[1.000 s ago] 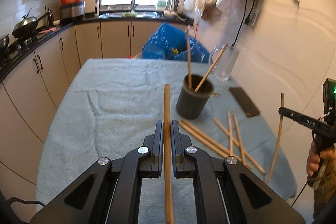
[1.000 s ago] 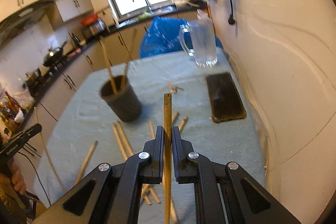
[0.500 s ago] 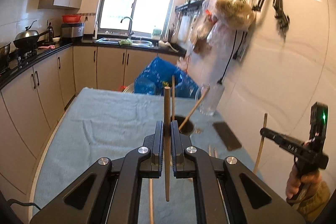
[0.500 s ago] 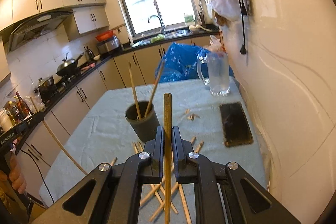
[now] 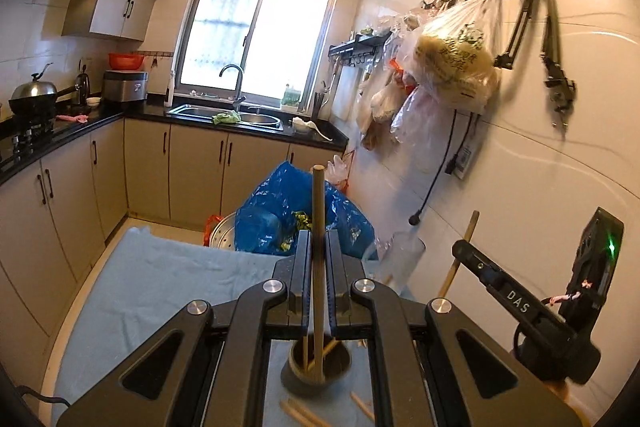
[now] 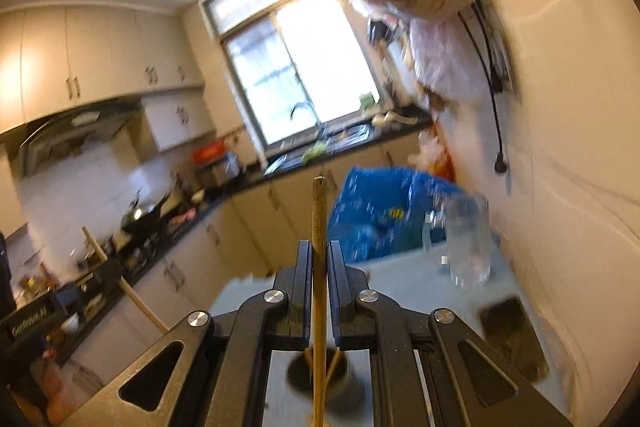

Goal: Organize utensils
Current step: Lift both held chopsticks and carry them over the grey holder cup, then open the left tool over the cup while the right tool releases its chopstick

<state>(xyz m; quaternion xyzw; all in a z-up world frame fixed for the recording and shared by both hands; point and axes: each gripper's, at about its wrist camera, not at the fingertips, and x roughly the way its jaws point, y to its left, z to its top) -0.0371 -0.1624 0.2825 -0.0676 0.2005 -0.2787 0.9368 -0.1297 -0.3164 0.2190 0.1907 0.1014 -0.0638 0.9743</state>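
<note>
My left gripper (image 5: 318, 247) is shut on a wooden chopstick (image 5: 318, 203) that stands upright between its fingers, its lower end over the dark utensil cup (image 5: 320, 367), which holds two chopsticks. My right gripper (image 6: 319, 255) is shut on another chopstick (image 6: 319, 211), also upright, above the same cup (image 6: 324, 383). In the left wrist view the right gripper (image 5: 464, 251) appears at the right with its chopstick (image 5: 464, 247). Loose chopsticks (image 5: 304, 413) lie on the cloth in front of the cup.
The table is covered with a light blue cloth (image 5: 160, 287). A glass mug (image 6: 466, 243) and a dark phone (image 6: 514, 331) sit near the tiled wall. A blue plastic bag (image 5: 280, 211) is beyond the table's far end. Bags hang from wall hooks (image 5: 456, 67).
Both grippers have risen with their chopsticks and tipped more level. The cup has slid from ahead of the fingers to beneath them in both views. The right view is now blurred.
</note>
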